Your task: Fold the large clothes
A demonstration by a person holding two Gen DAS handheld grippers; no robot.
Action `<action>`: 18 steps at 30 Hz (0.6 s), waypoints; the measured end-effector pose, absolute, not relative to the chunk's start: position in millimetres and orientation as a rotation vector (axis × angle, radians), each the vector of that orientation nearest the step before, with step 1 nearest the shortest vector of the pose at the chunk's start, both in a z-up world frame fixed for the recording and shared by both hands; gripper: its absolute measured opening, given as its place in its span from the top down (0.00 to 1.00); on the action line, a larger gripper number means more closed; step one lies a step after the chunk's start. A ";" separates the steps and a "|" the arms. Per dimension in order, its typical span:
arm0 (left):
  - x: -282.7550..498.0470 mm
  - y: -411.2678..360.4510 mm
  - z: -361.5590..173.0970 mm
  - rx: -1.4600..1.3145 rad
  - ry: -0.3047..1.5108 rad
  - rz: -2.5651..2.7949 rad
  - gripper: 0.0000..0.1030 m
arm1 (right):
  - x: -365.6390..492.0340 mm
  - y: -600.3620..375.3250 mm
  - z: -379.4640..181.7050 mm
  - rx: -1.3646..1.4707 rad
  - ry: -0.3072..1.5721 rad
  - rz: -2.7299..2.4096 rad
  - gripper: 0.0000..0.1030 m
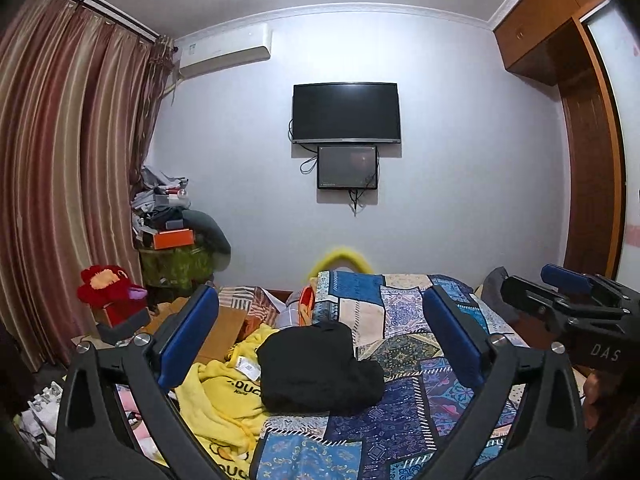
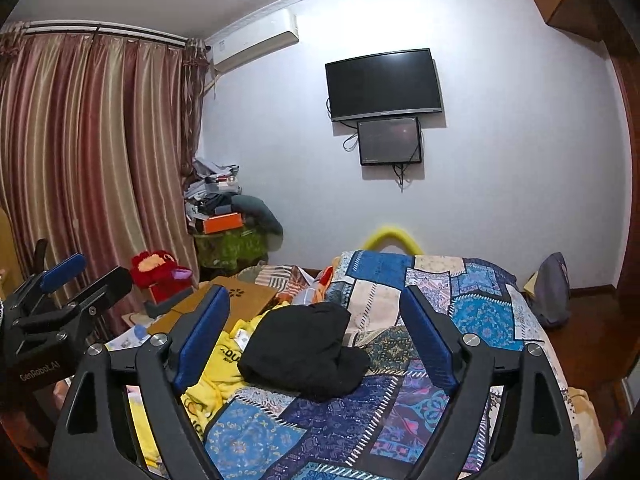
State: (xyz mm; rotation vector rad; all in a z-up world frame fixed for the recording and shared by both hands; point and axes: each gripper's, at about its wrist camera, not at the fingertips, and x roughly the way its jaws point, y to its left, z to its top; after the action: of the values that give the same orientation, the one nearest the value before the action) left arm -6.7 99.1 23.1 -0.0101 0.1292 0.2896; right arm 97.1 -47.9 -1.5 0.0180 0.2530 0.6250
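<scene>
Partly, black garment [image 1: 320, 368] hides yellow garment [image 1: 224, 396] beneath.

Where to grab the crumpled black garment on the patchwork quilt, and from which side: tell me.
Pinch the crumpled black garment at its near edge, coming from in front, over the patchwork quilt. That edge lies free on the cover; the far left side rests on the yellow garment. Probably a low, level approach suits it.

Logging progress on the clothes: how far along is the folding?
Done, it seems: the black garment lies in a compact bundle on the quilt. In hand: nothing; the left gripper and right gripper are open and empty. Left: the yellow garment lies crumpled beside it.
</scene>
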 end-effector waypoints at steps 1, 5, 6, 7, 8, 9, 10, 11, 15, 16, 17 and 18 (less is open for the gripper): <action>-6.7 99.3 22.9 -0.011 0.131 0.289 0.01 | 96.6 -48.4 -0.5 0.019 0.254 0.626 0.18; -6.5 100.1 19.7 -0.017 0.139 0.284 0.01 | 94.2 -49.1 -2.5 0.015 0.256 0.621 0.18; -6.4 100.2 18.9 -0.017 0.140 0.284 0.01 | 94.2 -49.3 -1.8 0.012 0.257 0.618 0.18; -6.0 100.6 18.1 -0.019 0.142 0.285 0.01 | 94.6 -49.4 -1.6 0.011 0.259 0.617 0.18; -5.7 100.8 17.5 -0.020 0.144 0.285 0.01 | 94.7 -49.2 -1.9 0.010 0.262 0.617 0.18; -5.0 101.1 16.7 -0.021 0.147 0.285 0.01 | 94.4 -48.5 -2.8 0.010 0.266 0.616 0.18; -4.4 101.2 15.9 -0.021 0.149 0.287 0.01 | 94.4 -48.3 -4.1 0.010 0.270 0.618 0.18; -3.7 100.9 15.4 -0.020 0.150 0.289 0.01 | 94.6 -48.7 -3.6 0.011 0.275 0.619 0.18; 0.3 101.1 12.0 -0.014 0.161 0.291 0.01 | 95.1 -47.9 -7.2 0.008 0.290 0.624 0.18; 1.2 101.1 11.1 -0.014 0.164 0.292 0.01 | 95.0 -48.1 -6.7 0.006 0.292 0.624 0.18; 2.2 101.9 10.3 -0.016 0.168 0.291 0.01 | 94.6 -47.8 -8.1 0.004 0.294 0.624 0.18; 2.8 102.2 9.6 -0.019 0.170 0.289 0.01 | 94.5 -48.1 -8.1 0.002 0.295 0.624 0.18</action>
State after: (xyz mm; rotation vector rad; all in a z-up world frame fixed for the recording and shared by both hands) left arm 2.8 102.2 9.6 -0.0187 0.1702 0.2894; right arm 94.5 -48.1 -8.1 0.0022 0.2949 0.6241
